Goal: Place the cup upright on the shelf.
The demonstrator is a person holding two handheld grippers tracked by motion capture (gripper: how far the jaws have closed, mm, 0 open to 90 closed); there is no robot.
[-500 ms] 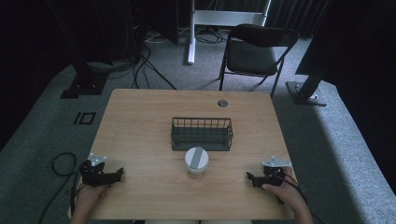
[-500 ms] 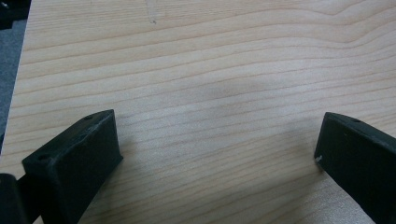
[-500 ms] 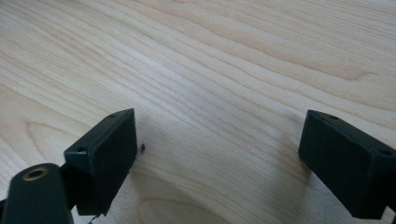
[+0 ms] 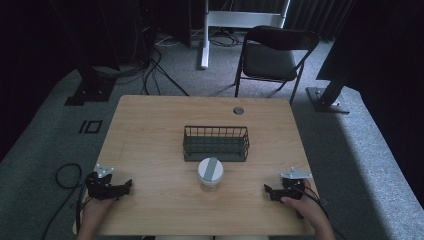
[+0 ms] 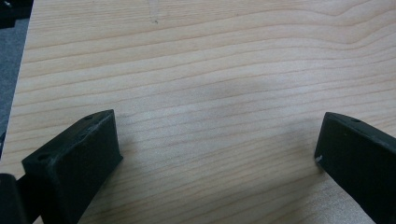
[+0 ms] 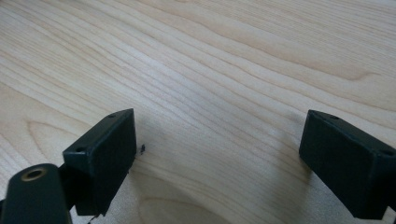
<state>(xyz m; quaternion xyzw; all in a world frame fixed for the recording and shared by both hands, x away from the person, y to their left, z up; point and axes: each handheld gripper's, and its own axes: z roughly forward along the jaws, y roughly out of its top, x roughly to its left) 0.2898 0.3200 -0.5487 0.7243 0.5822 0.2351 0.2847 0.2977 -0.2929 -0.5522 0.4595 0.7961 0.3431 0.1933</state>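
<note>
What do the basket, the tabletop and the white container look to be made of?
Basket: thin dark wire, probably coated metal; open bars show the table through them. Tabletop: light wood or wood-look laminate, matte, with clear grain lines. White container: likely plastic, smooth, with a grey band across its lid; too small to tell more.

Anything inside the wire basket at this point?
Nothing visible inside the wire basket: in the high view the table shows through its bars. The near wall's mesh hides a strip of its floor. The white jar stands outside, in front of it.
</note>
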